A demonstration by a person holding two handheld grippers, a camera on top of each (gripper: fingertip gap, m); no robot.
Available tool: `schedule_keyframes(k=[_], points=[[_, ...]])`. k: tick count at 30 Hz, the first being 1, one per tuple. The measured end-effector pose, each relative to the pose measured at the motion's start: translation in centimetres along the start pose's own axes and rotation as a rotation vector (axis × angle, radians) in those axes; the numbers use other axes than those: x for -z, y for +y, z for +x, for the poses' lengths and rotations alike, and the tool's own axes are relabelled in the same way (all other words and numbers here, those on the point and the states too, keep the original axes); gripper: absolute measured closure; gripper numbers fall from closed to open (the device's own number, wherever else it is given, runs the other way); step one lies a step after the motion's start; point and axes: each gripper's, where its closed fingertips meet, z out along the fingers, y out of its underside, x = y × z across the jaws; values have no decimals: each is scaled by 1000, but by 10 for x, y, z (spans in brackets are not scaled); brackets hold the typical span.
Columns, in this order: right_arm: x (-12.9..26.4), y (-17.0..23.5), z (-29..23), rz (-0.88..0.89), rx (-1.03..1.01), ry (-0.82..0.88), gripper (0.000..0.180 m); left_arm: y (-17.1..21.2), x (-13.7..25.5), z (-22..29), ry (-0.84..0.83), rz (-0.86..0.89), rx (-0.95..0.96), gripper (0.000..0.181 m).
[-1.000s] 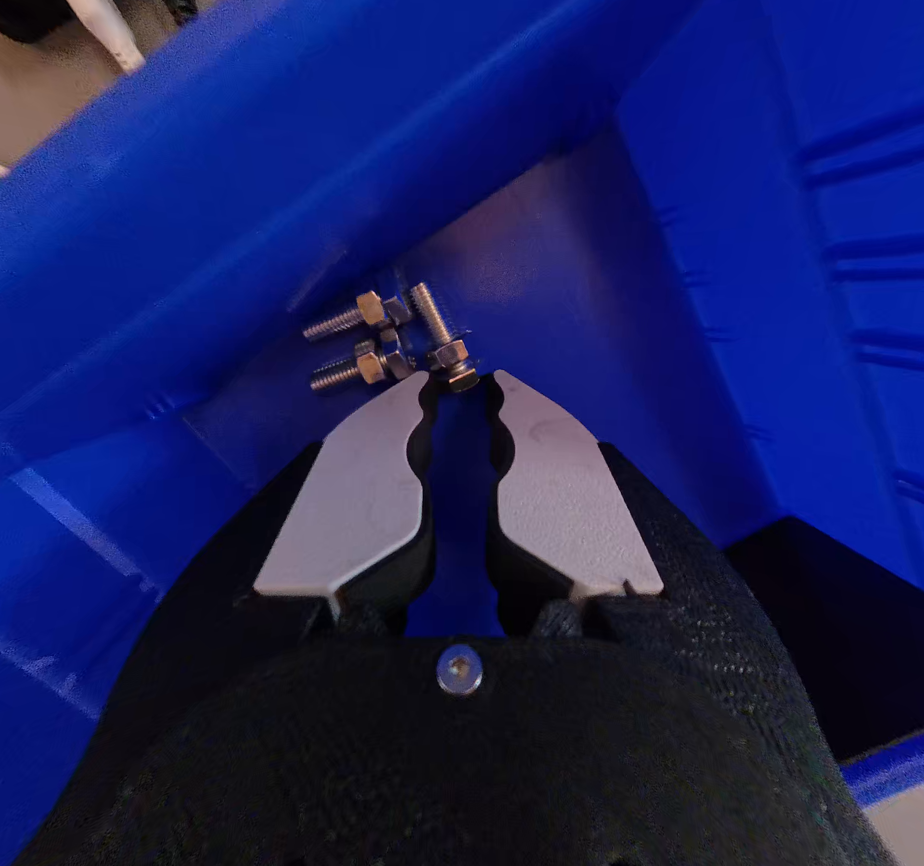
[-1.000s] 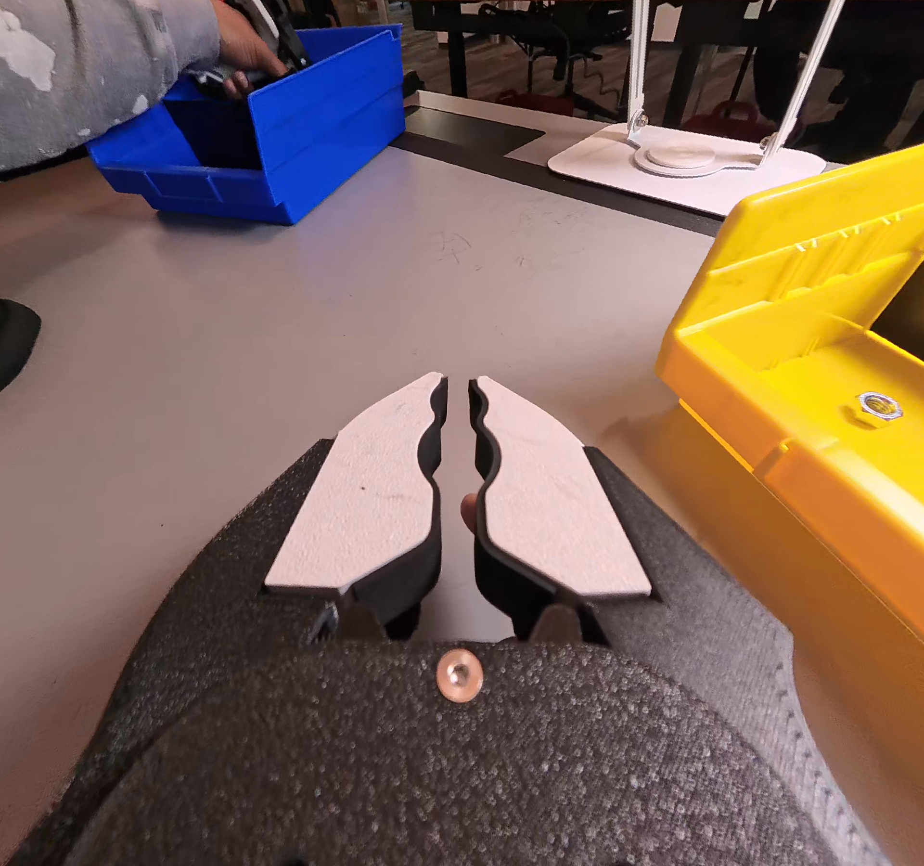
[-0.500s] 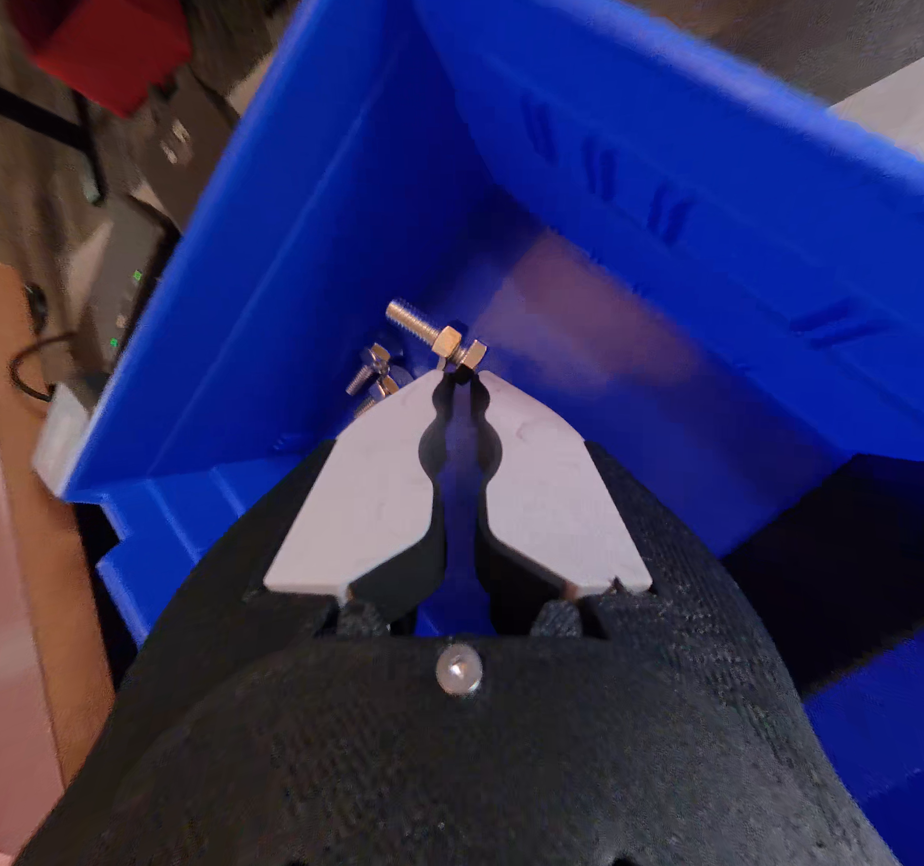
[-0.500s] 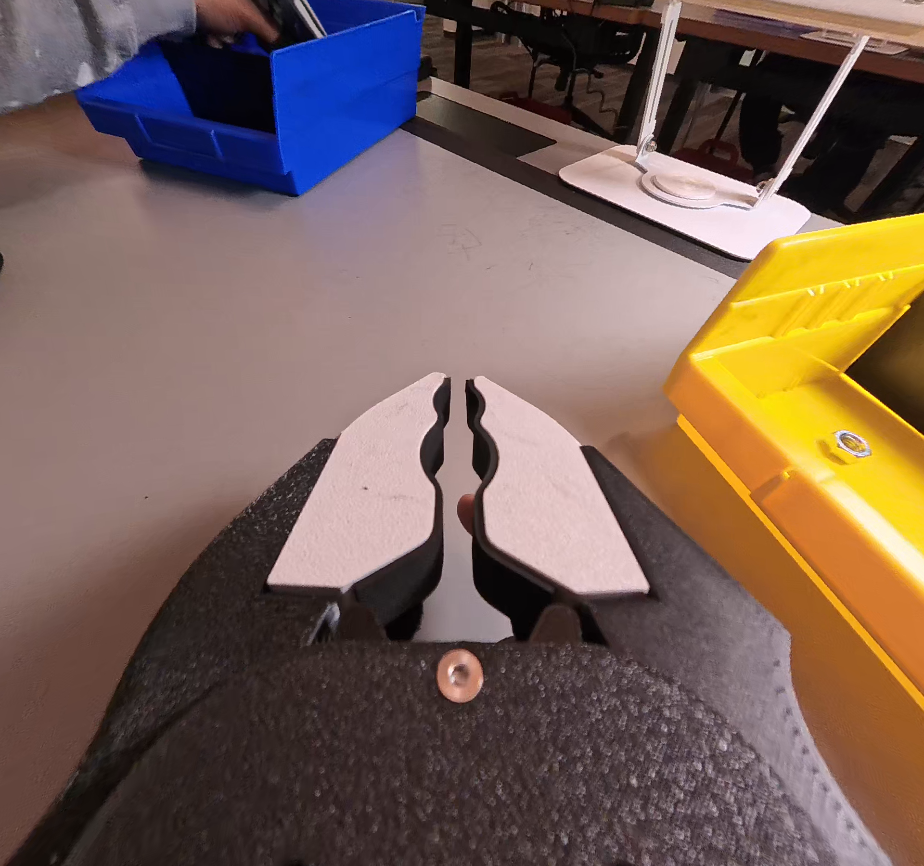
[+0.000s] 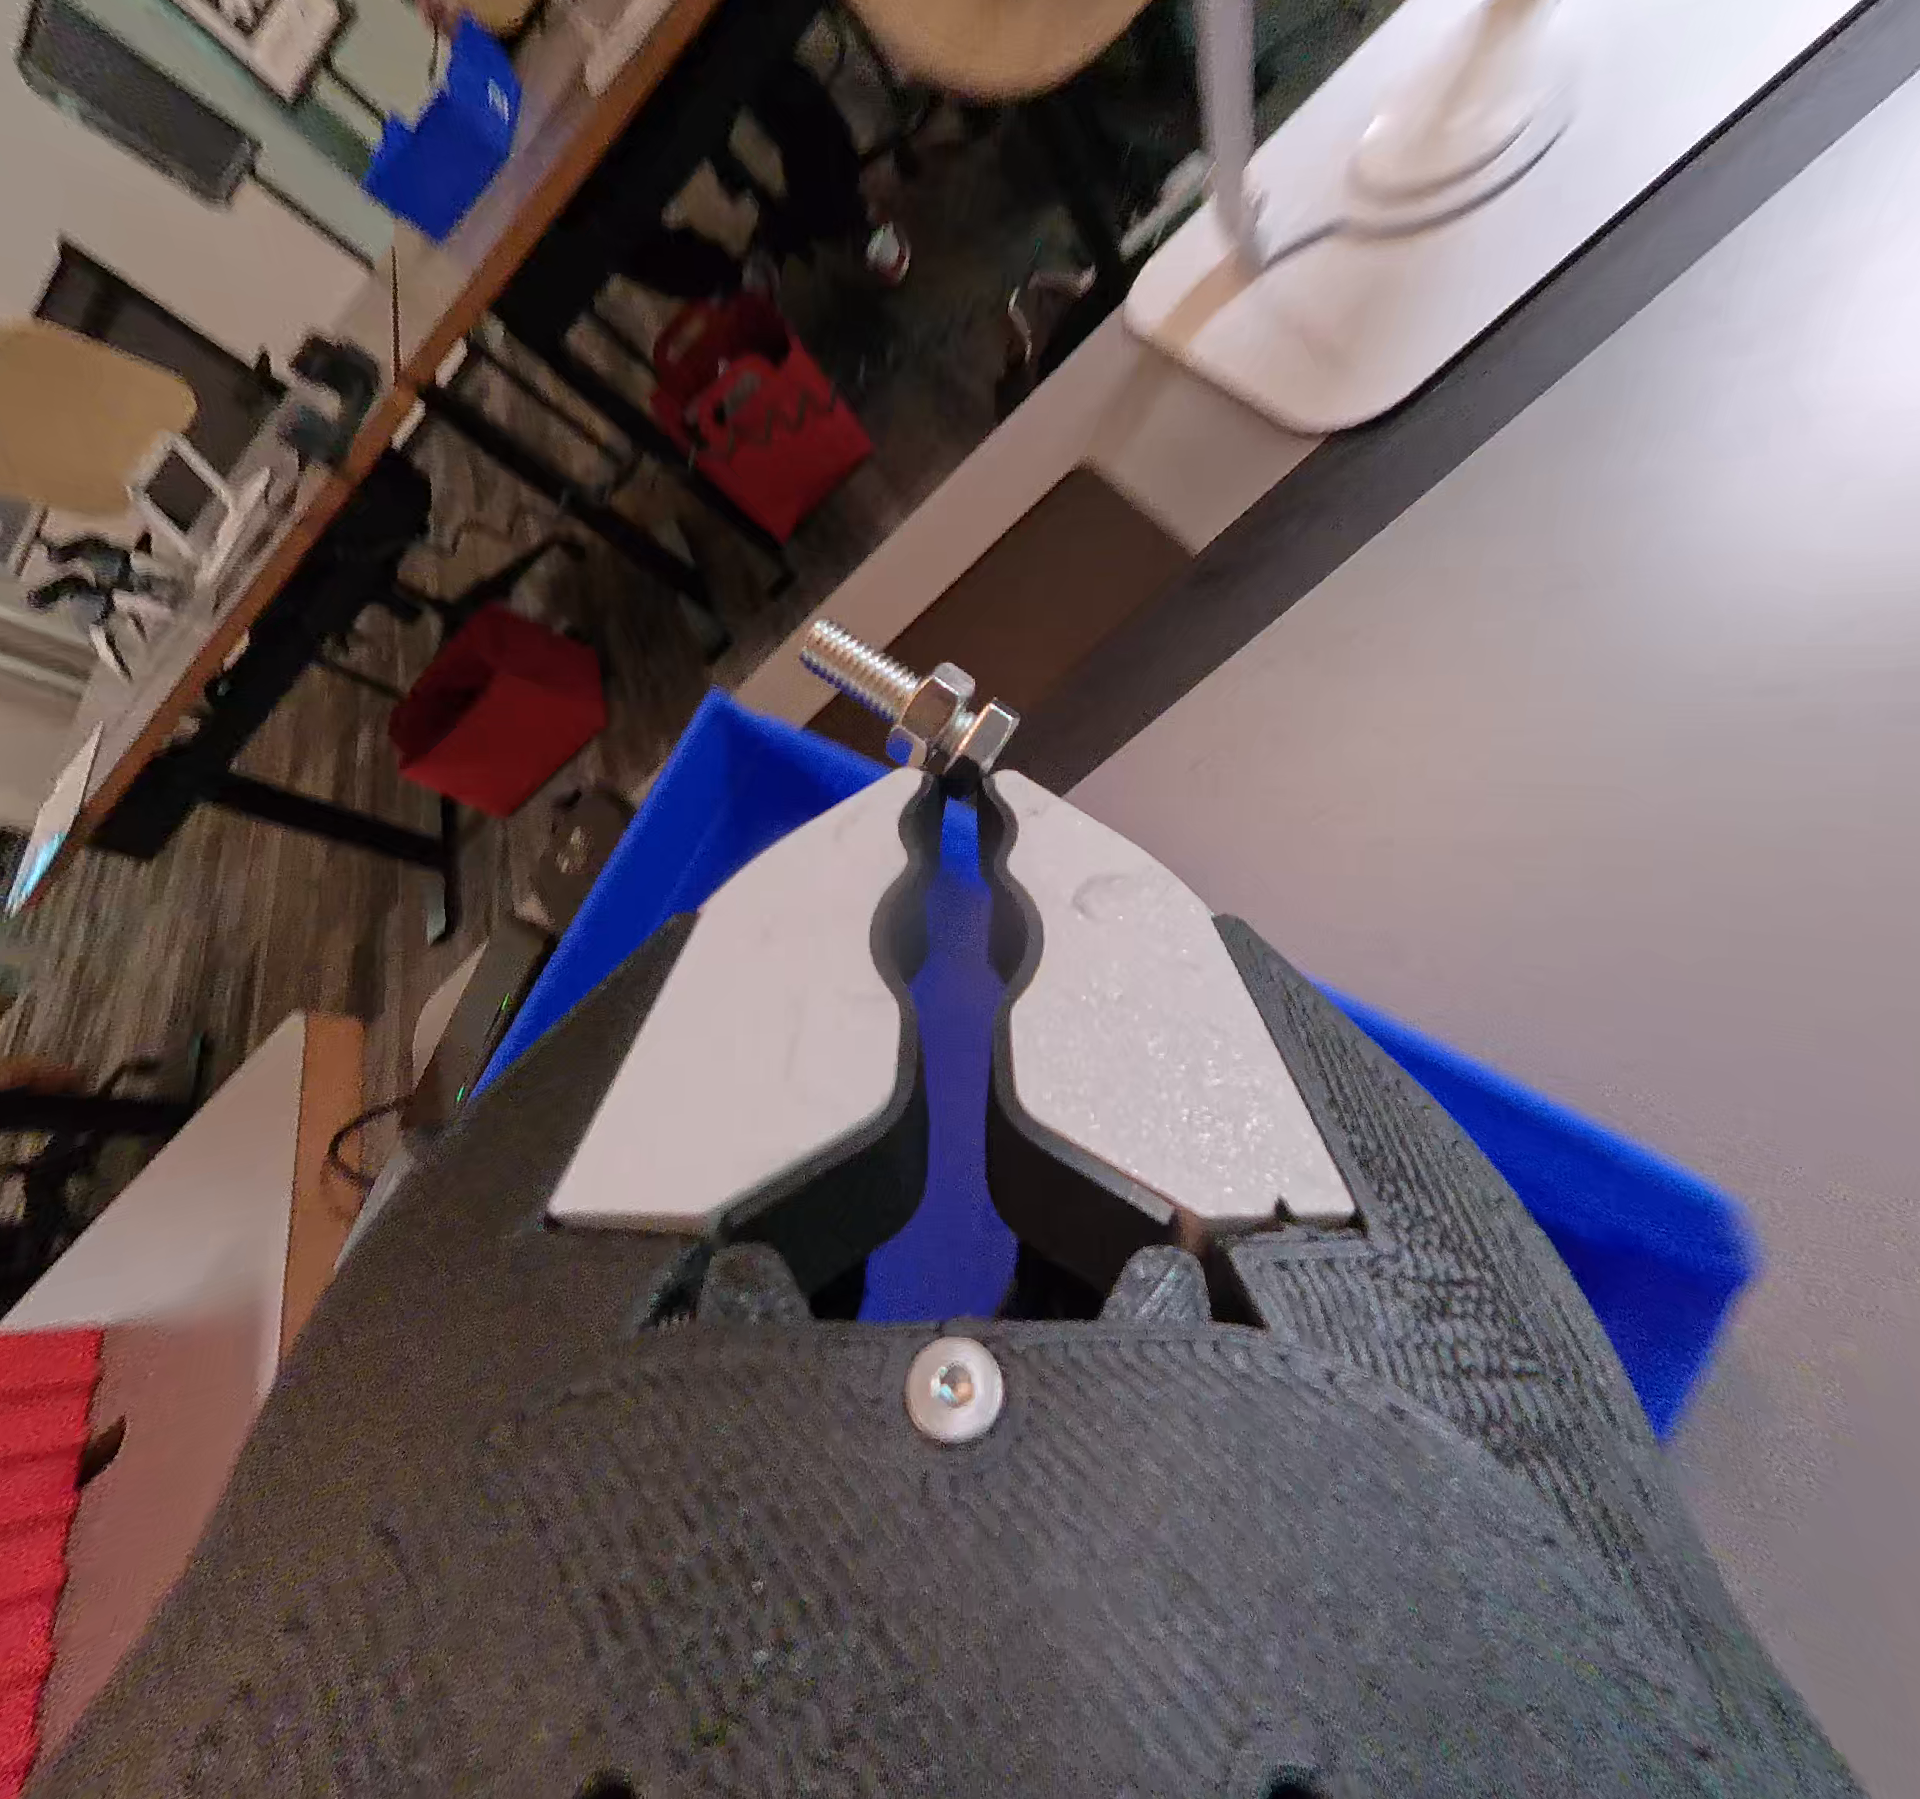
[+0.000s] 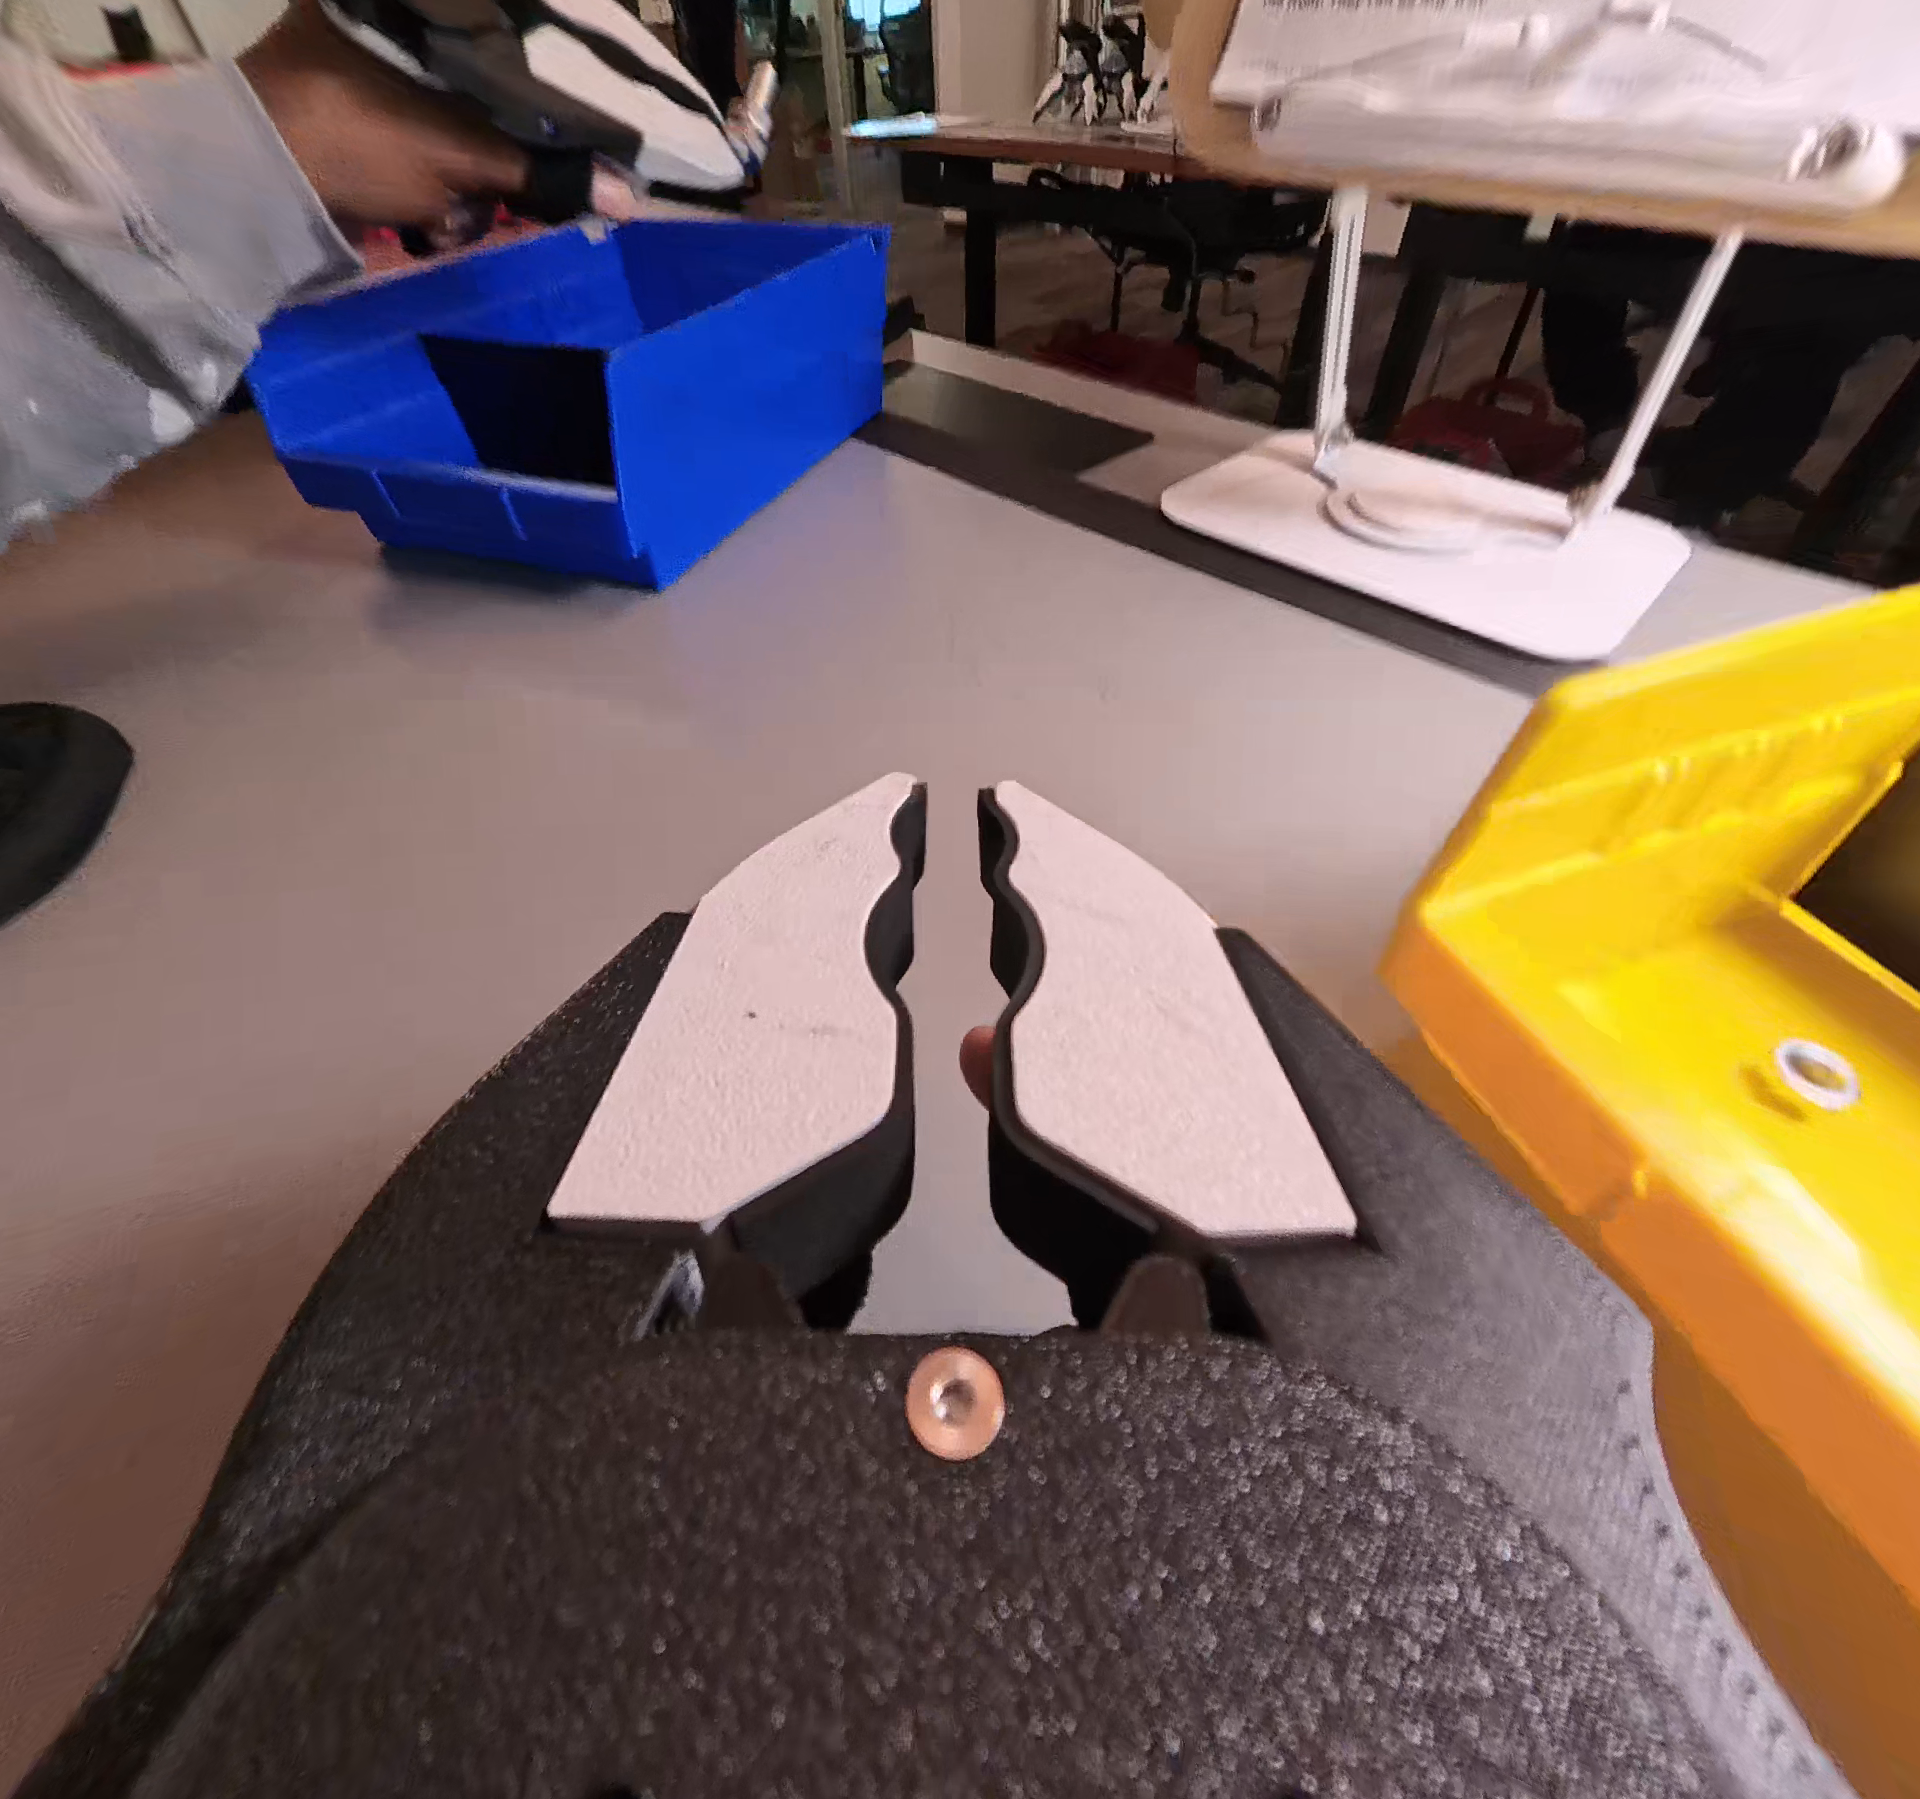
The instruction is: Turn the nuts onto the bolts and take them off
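So in the left wrist view the left gripper (image 5: 954, 785) has its tips pinched down on a bolt (image 5: 914, 700), grabbing it right at the head end where a nut (image 5: 933, 715) is already threaded up snug against what looks like a washer. The threaded shank sticks out up and to the left of the tips, totally bare, which makes sense if the plan is to hand that end to the other gripper for spinning the nut. The blue bin (image 5: 1538, 1167) sits just below and behind the fingers, so the bolt is held up in the air above its rim, clear of the walls. The background is pretty smeared, so I wouldn't swear to how firmly the tips bite the head versus the washer. Over in the right wrist view, the right gripper (image 6: 951, 793) is carrying nothing, its fingers only a narrow slit apart, and it hovers low over the grey table (image 6: 623, 762). Off to its right, close by, is the yellow bin (image 6: 1621, 876) with a loose nut (image 6: 1814, 1074) lying on its front ledge, handy for a grab. Far ahead and to the left you can see the blue bin again, with the left gripper held above it by a hand (image 6: 384, 139), a bit of shiny bolt poking out of its tips. My guess is the right one is just waiting for the bolt to be brought over.
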Motion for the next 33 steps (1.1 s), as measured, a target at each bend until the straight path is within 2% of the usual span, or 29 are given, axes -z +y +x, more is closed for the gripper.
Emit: schedule_keyframes(k=[1, 5, 8, 10, 13, 17, 20, 21, 24, 26, 30, 33], points=[[-4, -14, -1, 27, 5, -10, 171, -13, 7, 11, 13, 46, -5, 172], [-24, -85, -4, 134, -34, -100, 165, -72, 42, 74, 119, 284, -5, 173], [-40, -124, -13, 190, -151, -268, 161, -109, 74, 130, 236, 497, 53, 174], [-48, -129, -22, 176, -229, -408, 157, -125, 95, 164, 309, 623, 72, 174], [-52, -114, -34, 139, -309, -560, 148, -131, 113, 208, 410, 724, 50, 174], [-47, -97, -45, 109, -349, -702, 146, -127, 122, 247, 542, 772, -7, 173], [-42, -92, -50, 94, -314, -754, 167, -124, 123, 263, 615, 779, -27, 173], [-42, -91, -50, 92, -300, -759, 168, -123, 122, 264, 634, 776, -17, 173], [-38, -90, -49, 99, -244, -753, 168, -122, 123, 263, 712, 770, 88, 173], [-36, -93, -50, 115, -197, -733, 169, -122, 123, 263, 823, 741, 208, 176], [-30, -99, -53, 149, -86, -693, 170, -121, 129, 267, 1083, 687, 406, 158], [-23, -102, -63, 170, -67, -742, 170, -122, 137, 270, 1188, 694, 470, 151]])
